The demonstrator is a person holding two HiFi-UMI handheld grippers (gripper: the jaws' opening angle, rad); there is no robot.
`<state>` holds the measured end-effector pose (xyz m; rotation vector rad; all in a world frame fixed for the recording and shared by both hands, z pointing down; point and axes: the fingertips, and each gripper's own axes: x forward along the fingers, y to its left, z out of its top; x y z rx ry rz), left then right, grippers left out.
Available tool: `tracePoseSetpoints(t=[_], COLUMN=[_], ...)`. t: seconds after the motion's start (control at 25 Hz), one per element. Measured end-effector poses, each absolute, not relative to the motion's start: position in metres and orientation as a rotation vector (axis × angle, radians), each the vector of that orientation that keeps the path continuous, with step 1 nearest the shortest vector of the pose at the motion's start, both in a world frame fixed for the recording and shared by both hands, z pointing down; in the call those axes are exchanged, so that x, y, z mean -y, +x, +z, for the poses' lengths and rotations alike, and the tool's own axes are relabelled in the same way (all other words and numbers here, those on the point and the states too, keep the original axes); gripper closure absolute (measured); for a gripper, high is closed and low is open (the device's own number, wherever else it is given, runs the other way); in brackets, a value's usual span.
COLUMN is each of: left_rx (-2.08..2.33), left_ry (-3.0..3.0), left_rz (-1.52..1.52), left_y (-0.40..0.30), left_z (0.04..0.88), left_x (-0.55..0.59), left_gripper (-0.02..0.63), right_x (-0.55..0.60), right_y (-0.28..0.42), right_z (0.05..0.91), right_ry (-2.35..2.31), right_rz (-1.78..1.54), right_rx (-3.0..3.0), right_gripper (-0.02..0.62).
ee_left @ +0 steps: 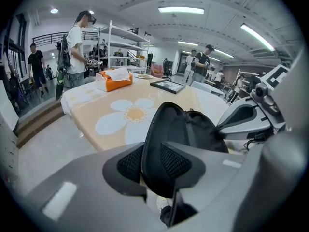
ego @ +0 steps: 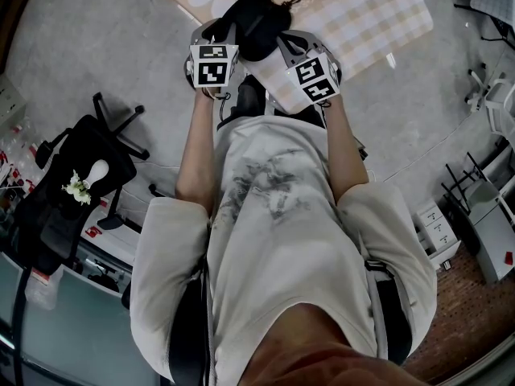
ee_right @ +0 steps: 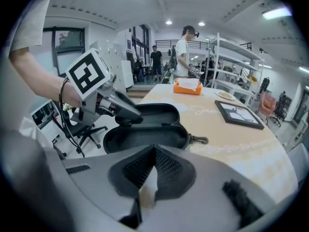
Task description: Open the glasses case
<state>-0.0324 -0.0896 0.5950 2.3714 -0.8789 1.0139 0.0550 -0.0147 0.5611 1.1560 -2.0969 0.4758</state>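
Top centre of the head view, the open case sits at the desk edge, its long axis spanning both grippers. The left gripper clamps the raised lid; the right gripper appears pinched shut on the lower shell's near rim.

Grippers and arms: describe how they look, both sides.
The left gripper and right gripper are grey moulded plastic with two broad jaws faced in black mesh-textured pads. Each carries a white cube with black square markers. The arms are bare below the short sleeves of a white T-shirt with a grey print.
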Motion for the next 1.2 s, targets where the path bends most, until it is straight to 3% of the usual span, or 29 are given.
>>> tracePoseSetpoints(t=[1.2], left_rx=[0.889], left_ry=[2.373], left_rz=[0.978], left_y=[-0.0390], left_z=[0.5895], left_x=[0.0823], left_gripper=[0.494], right_x=[0.0059], right_y=[0.0473], right_z=[0.5608], right_ry=[1.138], right_rz=[0.501], right_rx=[2.069], right_gripper=[0.580])
